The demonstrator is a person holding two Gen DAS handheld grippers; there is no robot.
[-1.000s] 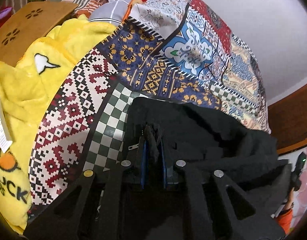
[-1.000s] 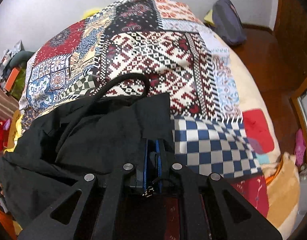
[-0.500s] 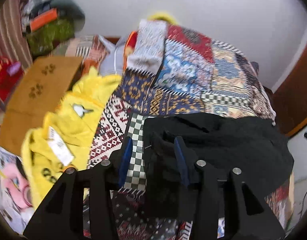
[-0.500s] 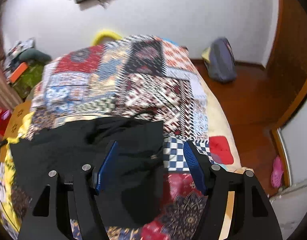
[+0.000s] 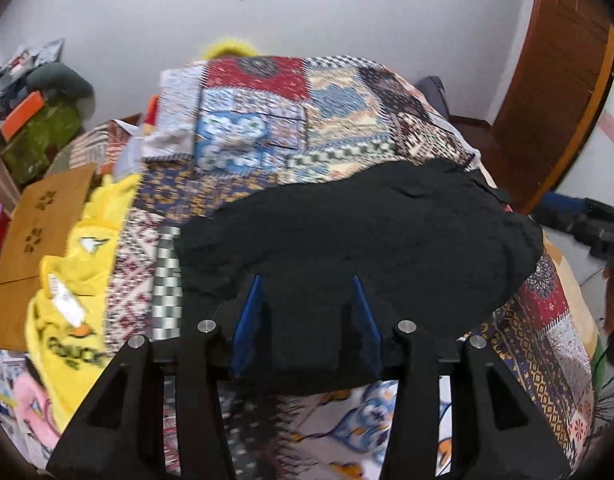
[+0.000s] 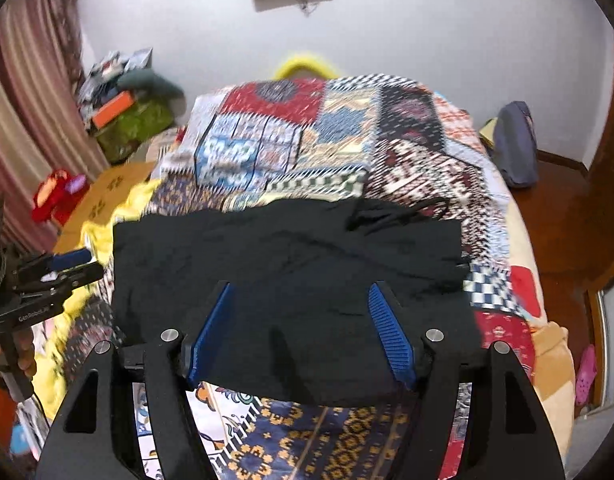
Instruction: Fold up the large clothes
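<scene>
Between the blue pads of the left gripper (image 5: 305,280): nothing; jaws spread wide, clear of cloth. Right gripper (image 6: 301,286): likewise parted and empty. Black garment (image 6: 287,264): folded, flat across the patchwork bedspread (image 6: 327,136). Yellow fleece item (image 5: 71,280): at the bed's left edge beside a brown box (image 5: 31,232).

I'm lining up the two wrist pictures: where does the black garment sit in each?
Left wrist: black garment fills the centre and right, above the open left tongs.
Right wrist: black garment spans the centre, behind the open right tongs.
Shared landmark: the patchwork bedspread underneath.
</scene>
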